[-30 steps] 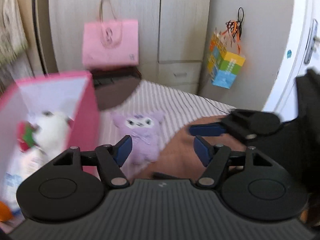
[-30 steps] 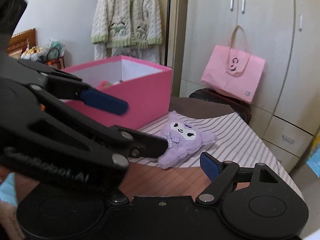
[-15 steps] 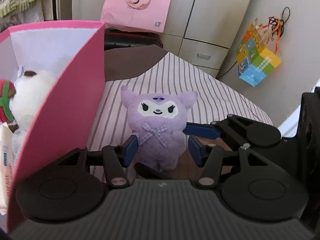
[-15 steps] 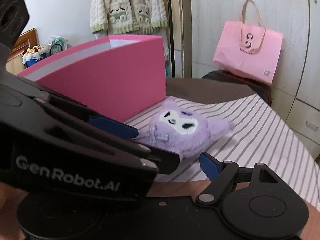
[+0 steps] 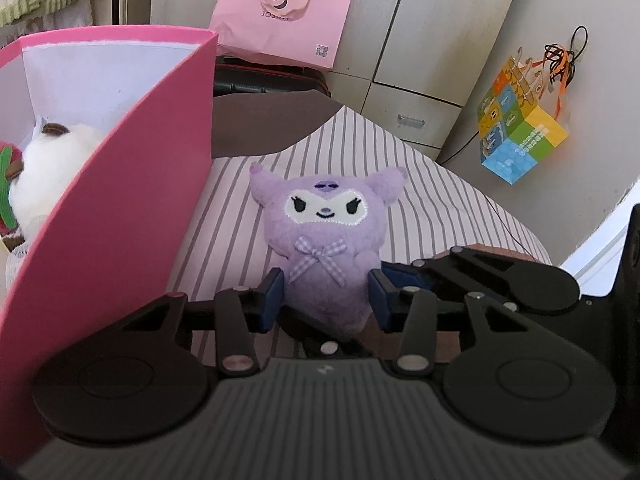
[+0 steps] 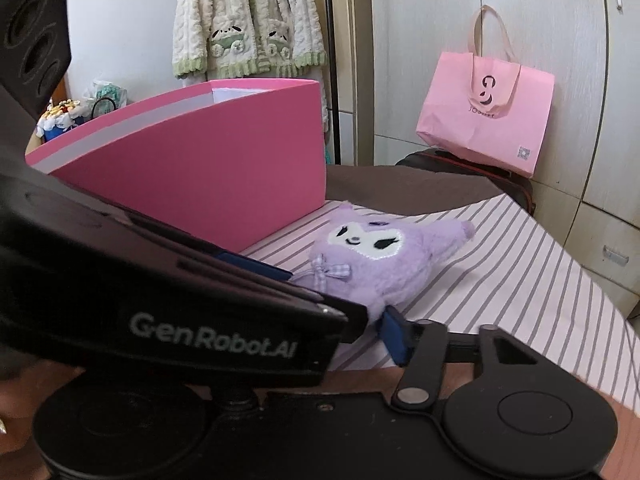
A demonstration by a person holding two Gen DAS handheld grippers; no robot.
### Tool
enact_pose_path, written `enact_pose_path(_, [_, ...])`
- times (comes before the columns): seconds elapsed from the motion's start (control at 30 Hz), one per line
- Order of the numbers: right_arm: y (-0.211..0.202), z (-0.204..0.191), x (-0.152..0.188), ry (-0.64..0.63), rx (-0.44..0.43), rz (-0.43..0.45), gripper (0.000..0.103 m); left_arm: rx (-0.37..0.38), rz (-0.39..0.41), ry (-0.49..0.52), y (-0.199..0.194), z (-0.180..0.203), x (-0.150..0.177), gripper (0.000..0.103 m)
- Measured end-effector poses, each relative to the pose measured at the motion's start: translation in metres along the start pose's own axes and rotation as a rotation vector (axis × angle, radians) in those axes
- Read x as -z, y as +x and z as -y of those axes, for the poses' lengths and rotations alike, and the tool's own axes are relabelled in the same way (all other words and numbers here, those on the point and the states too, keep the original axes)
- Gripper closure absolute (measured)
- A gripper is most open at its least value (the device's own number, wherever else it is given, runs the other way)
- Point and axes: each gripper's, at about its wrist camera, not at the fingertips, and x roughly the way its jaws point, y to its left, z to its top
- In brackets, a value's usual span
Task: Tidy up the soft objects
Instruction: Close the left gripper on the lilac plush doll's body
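left gripper (image 6: 224,276) body hides the right gripper's (image 6: 356,316) left finger.

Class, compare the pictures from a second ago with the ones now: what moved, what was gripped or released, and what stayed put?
The left tongs advanced toward the purple plush toy with the gingham bow until its blue pads flank the toy's lower body, open, not yet squeezing. The right tongs closed in from the right beside it. Nothing was gripped or released. The toy, the pink cardboard box and the striped cloth stayed put.

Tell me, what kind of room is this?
Probably a bedroom: tall wardrobe doors, a fluffy cardigan hanging on the wall, and a striped sheet with a purple plush toy on it.
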Motion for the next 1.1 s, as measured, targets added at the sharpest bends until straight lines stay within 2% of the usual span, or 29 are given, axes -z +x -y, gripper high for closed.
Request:
enact_pose_path(0.13, [-0.001, -0.006, 0.000, 0.037, 0.040, -0.002, 0.053, 0.001, 0.004, 0.009, 0.000, 0.000, 0.001, 0.060])
enact_pose_path(0.53, [-0.015, -0.021, 0.007, 0.109, 0.091, 0.009, 0.056, 0.026, 0.017, 0.056, -0.018, 0.003, 0.013, 0.063])
enact_pose_path(1.0, [-0.067, -0.073, 0.026, 0.118, 0.168, 0.048, 0.056, 0.098, 0.031, 0.152, -0.083, 0.005, 0.047, 0.063])
enact_pose_path(1.1, [-0.079, -0.090, 0.033, 0.096, 0.206, 0.081, 0.056, 0.113, 0.052, 0.177, -0.098, 0.004, 0.057, 0.063])
